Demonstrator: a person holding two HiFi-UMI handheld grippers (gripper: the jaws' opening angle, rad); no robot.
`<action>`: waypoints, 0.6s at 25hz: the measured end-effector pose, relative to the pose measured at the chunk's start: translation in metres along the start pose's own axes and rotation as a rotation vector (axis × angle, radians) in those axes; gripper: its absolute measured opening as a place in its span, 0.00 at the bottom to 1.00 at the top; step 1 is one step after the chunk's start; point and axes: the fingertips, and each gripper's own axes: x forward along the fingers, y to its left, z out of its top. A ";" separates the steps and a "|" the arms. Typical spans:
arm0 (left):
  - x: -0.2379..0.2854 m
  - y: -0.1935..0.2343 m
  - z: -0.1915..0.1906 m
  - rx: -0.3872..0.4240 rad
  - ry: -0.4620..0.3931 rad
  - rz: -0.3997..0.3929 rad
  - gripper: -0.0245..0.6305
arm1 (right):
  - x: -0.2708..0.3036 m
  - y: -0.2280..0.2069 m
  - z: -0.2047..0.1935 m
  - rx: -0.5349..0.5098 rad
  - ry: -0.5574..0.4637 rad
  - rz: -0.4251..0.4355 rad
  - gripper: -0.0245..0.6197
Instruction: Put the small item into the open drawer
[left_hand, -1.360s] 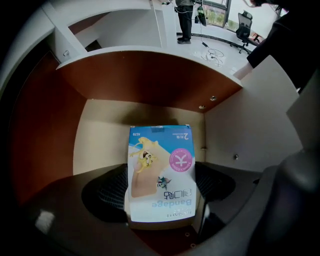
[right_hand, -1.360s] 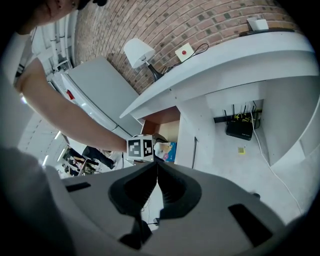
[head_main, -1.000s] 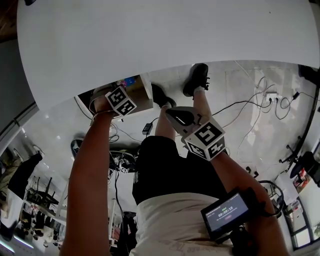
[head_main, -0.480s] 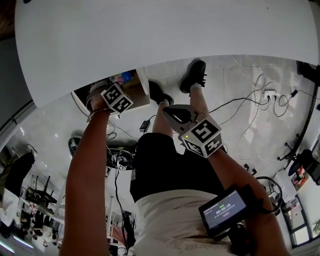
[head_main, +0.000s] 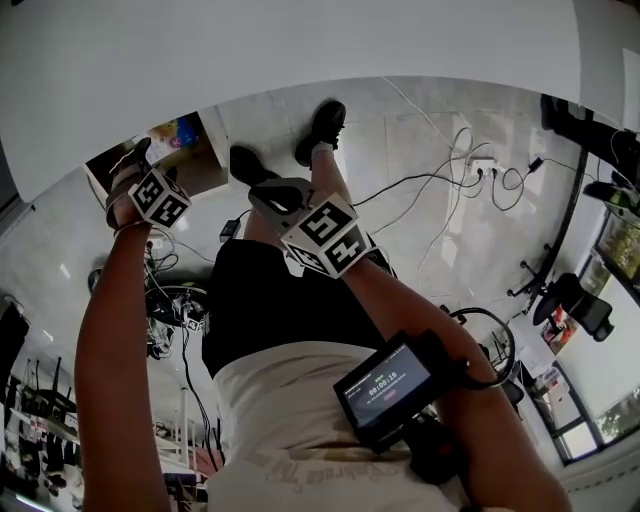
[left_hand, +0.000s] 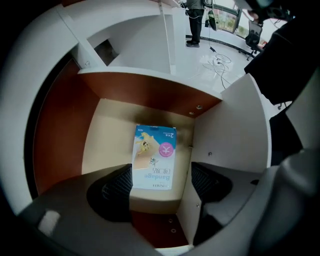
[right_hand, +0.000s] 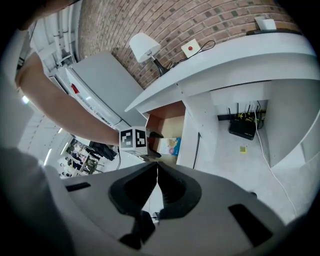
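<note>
Box: the small printed box (left_hand: 154, 156) lies flat on the floor of the open drawer (left_hand: 60, 130), nearer its right wall than its left in the left gripper view.
Handling: probably light, thin cardboard that is stiff but crushable, with a glossy face; best taken gently across its two long edges.
Left gripper (left_hand: 161, 181): above the drawer with its jaws wide. They have just been closing a little, with the box between them but untouched.
Right gripper (right_hand: 156, 182): shut and empty.
Surface: smooth pale drawer bottom under a white desk (head_main: 300, 60).
Room: shiny white floor (head_main: 420, 230) with cables (head_main: 450, 180), a brick wall (right_hand: 200, 20) and a lamp (right_hand: 145, 47).
</note>
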 end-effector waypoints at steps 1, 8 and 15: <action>-0.006 0.001 0.000 0.001 -0.004 0.010 0.57 | -0.002 0.002 0.002 -0.006 0.003 0.000 0.05; -0.050 0.006 0.003 -0.131 -0.062 0.063 0.22 | -0.010 0.014 0.025 -0.054 0.008 -0.002 0.05; -0.091 0.002 0.020 -0.317 -0.120 0.058 0.07 | -0.029 0.017 0.051 -0.104 -0.012 -0.009 0.05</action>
